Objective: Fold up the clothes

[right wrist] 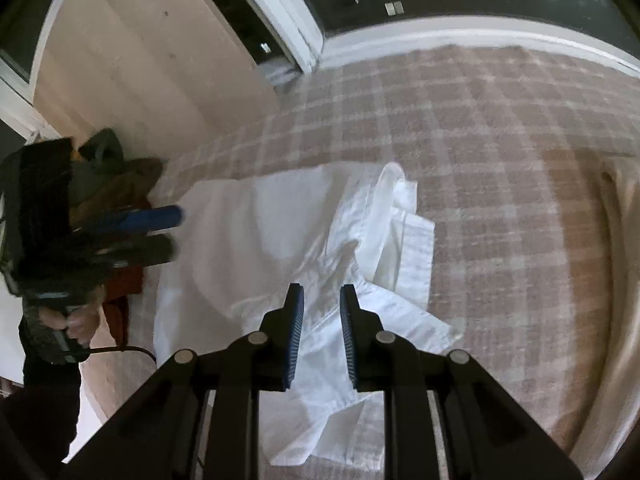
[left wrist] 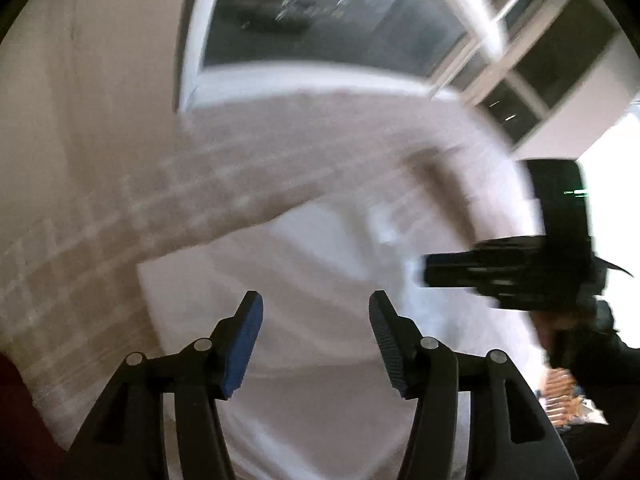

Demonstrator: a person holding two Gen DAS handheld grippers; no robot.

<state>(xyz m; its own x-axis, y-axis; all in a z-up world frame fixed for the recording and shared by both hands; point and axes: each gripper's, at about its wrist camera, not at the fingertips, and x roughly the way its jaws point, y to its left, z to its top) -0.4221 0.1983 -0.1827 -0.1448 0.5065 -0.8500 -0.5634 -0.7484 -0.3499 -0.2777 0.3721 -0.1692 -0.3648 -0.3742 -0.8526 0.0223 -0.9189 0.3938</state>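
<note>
We see the white shirt [right wrist: 288, 240] lying on the plaid bedcover [right wrist: 500, 152], partly gathered: a broad flat panel at its 9 o'clock side, and a doubled-over sleeve or placket bunched toward 2 o'clock, with a loose tail trailing down to 6 o'clock under our right tool. Its long axis runs roughly from 11 o'clock to 5 o'clock in the right wrist view. Whether this is a half-made fold or a garment just laid out, we cannot settle from how it lies.

Our right gripper [right wrist: 322, 300] hangs directly over the shirt's middle seam, its blue-padded jaws parted by a narrow gap and holding nothing; the cloth lies dead ahead at 12 o'clock, just below the tips. Our left gripper [left wrist: 316, 308] is spread wider, also empty, with white fabric filling its view from 12 to 6 o'clock, though that picture is smeared by motion. In the right view the left tool sits at 9 o'clock, near the flat panel's edge.

We judge the right gripper the nearer to the bunched part, the left nearer the flat edge.

A pile of dark and red clothes [right wrist: 116, 184] rests at 9 o'clock, by the wall.
</note>
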